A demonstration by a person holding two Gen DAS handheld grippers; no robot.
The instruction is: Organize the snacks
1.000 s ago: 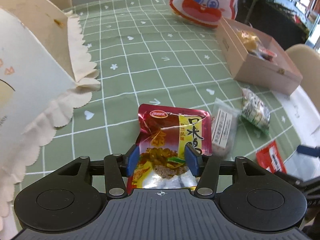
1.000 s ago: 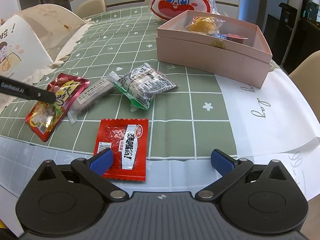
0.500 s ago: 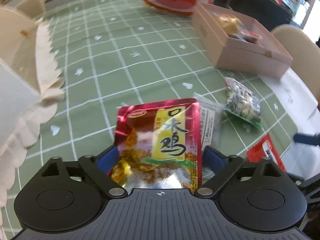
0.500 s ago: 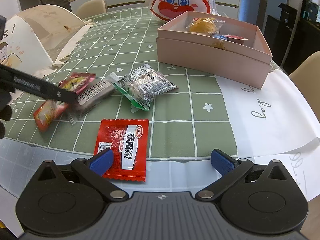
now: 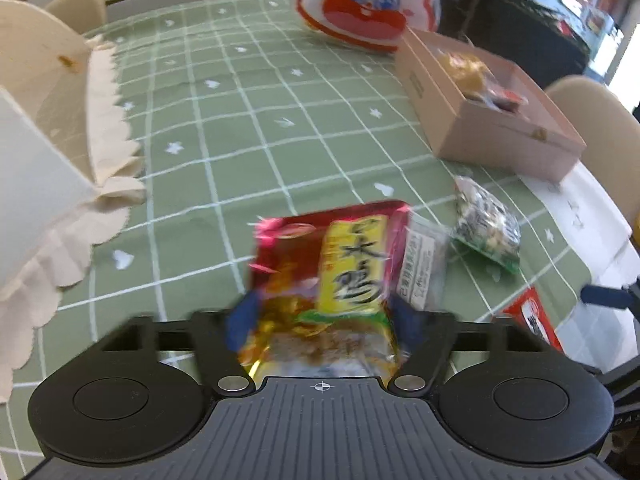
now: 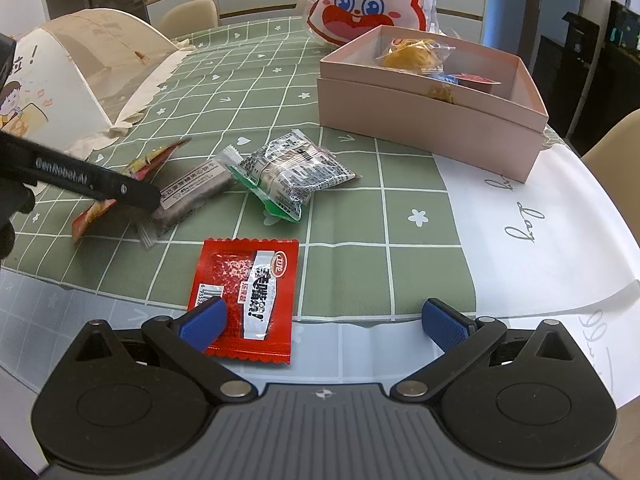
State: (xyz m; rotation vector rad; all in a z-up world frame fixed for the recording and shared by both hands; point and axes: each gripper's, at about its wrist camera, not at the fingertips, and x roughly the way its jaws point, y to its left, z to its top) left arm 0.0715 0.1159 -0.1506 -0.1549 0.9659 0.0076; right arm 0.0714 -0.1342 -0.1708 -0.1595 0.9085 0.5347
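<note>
A red-and-yellow snack packet (image 5: 340,272) sits between the blue pads of my left gripper (image 5: 322,320), which press its two side edges. From the right wrist view that packet (image 6: 148,160) is tilted up off the green checked cloth behind the left gripper's black finger (image 6: 100,184). My right gripper (image 6: 324,320) hangs open and holds nothing, over the table's near edge. Its left pad overlaps a flat red sachet (image 6: 244,292) lying there. A clear-wrapped bar (image 6: 192,188) and a silver-green pack (image 6: 296,172) lie between the two. The open pink box (image 6: 420,120) holds several snacks.
A rabbit-face bag (image 6: 364,0) stands behind the pink box (image 5: 500,136). A large white scalloped paper cover (image 5: 40,160) fills the left side of the table. Beige chairs ring the far edge. White printed paper (image 6: 520,240) covers the right corner.
The left gripper's jaws widened around the red-and-yellow packet, and the packet tipped up from lying flat on the cloth. The right gripper has not moved.
</note>
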